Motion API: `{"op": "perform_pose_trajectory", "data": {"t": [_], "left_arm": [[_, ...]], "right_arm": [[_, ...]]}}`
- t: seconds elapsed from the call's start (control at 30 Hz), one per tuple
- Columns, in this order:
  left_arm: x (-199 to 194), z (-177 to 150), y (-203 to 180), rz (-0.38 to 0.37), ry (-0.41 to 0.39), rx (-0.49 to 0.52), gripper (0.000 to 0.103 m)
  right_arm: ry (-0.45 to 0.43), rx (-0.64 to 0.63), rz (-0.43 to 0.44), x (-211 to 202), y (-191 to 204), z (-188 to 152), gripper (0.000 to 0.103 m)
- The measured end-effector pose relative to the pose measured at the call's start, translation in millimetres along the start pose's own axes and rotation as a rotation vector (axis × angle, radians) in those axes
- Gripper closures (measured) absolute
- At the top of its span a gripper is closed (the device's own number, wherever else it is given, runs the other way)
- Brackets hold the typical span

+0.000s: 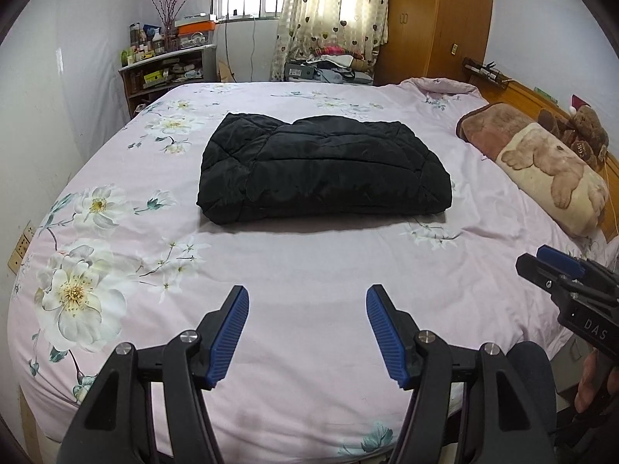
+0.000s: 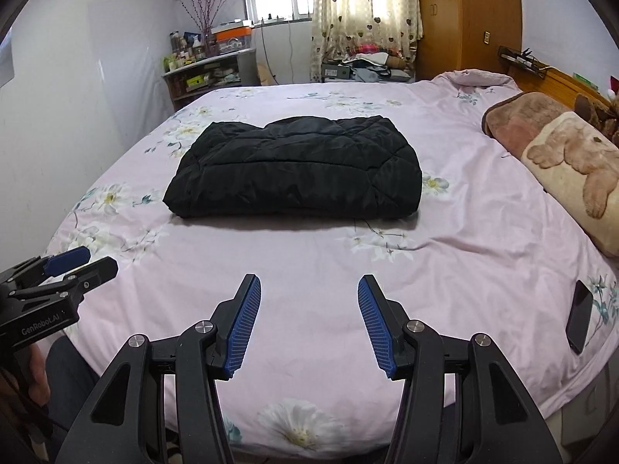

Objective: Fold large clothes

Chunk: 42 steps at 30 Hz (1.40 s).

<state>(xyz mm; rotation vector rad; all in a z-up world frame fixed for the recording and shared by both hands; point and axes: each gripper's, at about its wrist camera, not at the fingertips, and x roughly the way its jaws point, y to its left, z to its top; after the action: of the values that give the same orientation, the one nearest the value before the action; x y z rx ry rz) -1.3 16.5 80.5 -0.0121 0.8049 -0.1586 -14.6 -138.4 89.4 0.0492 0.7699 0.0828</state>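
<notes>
Nearest, at the foot of the bed (image 1: 309,270): left hand-held gripper (image 1: 307,332) with jaws spread, blue pads apart, nothing between them, only bare pink sheet beneath. Just beside it, to its right: right hand-held gripper (image 2: 309,323), likewise spread and empty, pointed the same way, down and forward across the bed. Both well clear of the cloth, neither touching anything. Straight ahead, past a broad strip of flat sheet: black quilted jacket (image 1: 323,168), lying mid-bed as a thick folded bundle, long axis crosswise to both grippers, near edge a rounded fold facing them. Slightly right of centre from the left gripper, slightly left of centre from the right, so about midway between the two; neither clearly nearer. Left end of the bundle more ragged and tapered, right end squarer. Judged from its compact shape, folding nearly or fully done; any further move probably one more fold along the long axis or a tidy of the loose left end. Plenty of open sheet on all sides of the jacket. At the right edge of the bed near the right gripper: dark phone (image 2: 579,319), worth avoiding. Farther right: rolled blanket (image 1: 541,166) by the headboard, apart from the jacket. Beyond: far bed edge, then shelf and window.
</notes>
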Motion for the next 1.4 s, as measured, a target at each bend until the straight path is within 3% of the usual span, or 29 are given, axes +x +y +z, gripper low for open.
{"op": "perform_pose_trajectory", "data": {"t": [1.4], "left_arm": [[-1.9, -3.7, -4.0, 0.006, 0.009, -0.021, 0.037]], "right_arm": [[0.017, -0.017, 0.002, -1.9, -1.6, -1.9, 0.05]]}}
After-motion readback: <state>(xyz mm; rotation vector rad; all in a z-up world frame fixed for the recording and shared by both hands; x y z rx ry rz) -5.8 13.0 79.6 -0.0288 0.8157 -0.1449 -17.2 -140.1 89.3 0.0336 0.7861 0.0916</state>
